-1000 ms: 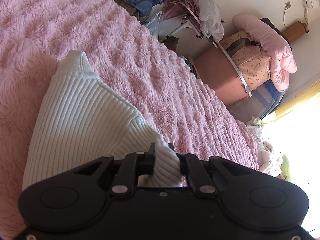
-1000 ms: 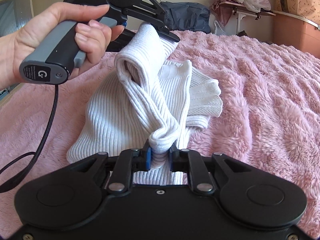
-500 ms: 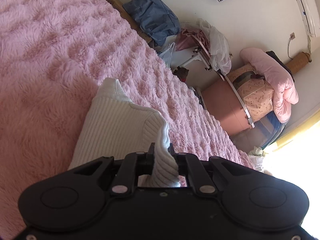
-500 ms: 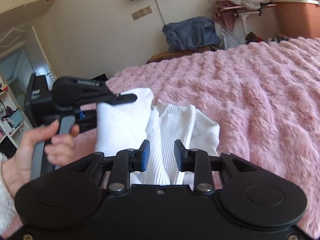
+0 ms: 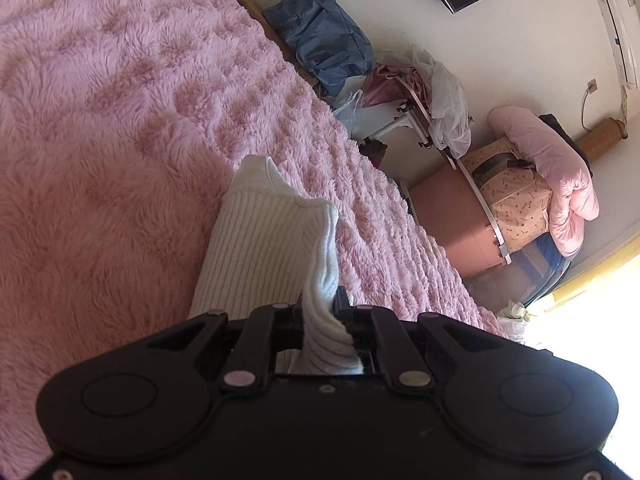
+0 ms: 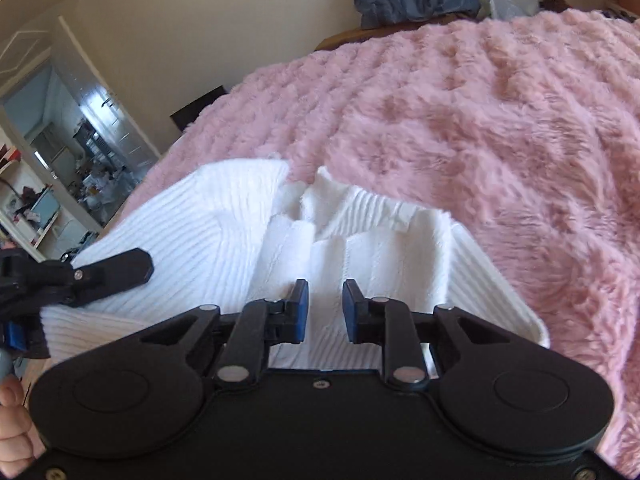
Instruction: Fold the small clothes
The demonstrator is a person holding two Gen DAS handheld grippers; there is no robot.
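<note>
White ribbed sweater (image 6: 224, 240) lies bunched on the pink blanket (image 6: 480, 128). Left tool (image 5: 320, 312) is clenched on a fold of it; only the left view shows that pinch. Right view alone shows the right tool (image 6: 324, 308) released above the sweater, its jaws just narrowing with nothing pinched, and the left tool at the sweater's left edge.

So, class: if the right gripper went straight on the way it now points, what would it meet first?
Most likely the white sweater lying just ahead of the right gripper; depth is unclear.
</note>
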